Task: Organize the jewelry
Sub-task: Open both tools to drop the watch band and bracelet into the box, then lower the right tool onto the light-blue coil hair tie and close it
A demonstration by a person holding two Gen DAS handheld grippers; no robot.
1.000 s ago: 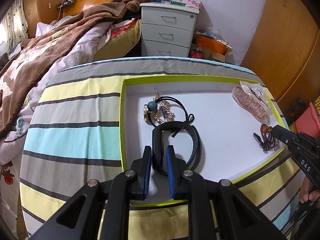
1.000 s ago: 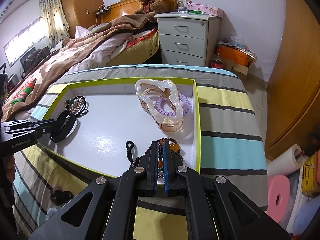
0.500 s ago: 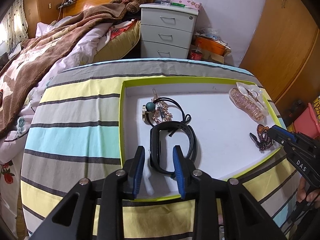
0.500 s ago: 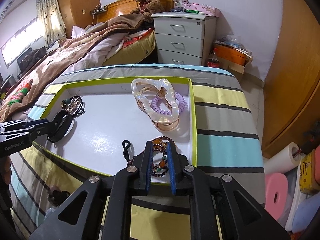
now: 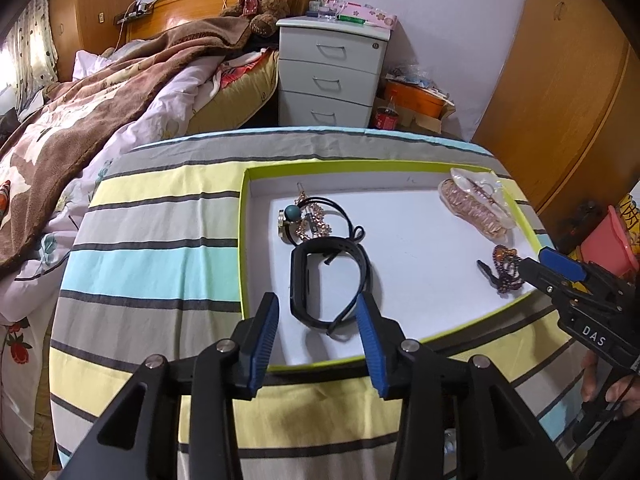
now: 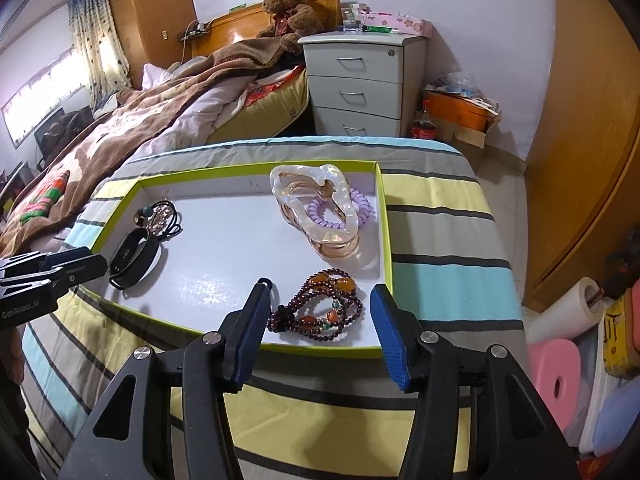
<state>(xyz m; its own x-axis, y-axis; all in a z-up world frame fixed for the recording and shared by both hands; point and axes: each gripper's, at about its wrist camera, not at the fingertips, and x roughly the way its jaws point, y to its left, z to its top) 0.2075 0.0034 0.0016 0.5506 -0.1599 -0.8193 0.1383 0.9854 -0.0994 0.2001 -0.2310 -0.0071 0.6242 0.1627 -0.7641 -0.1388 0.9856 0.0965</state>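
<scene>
Beads (image 6: 320,307) lie at the tray's (image 6: 384,216) near right corner, and the black band (image 5: 330,280) rests near its front left: both look just set down, so this reads as the release step. Right gripper (image 6: 316,326) has its jaws opening wide, beads between the pads (image 6: 250,330) but untouched. Left gripper (image 5: 316,334) is opening too, pads either side of the band's near end, no contact showing. Next move, I'd judge, is lifting both clear without snagging a strand. Further in, a hair claw (image 6: 320,212) sits over a lilac coil tie (image 6: 360,208); a small cluster of trinkets (image 5: 304,220) lies beyond the band.
</scene>
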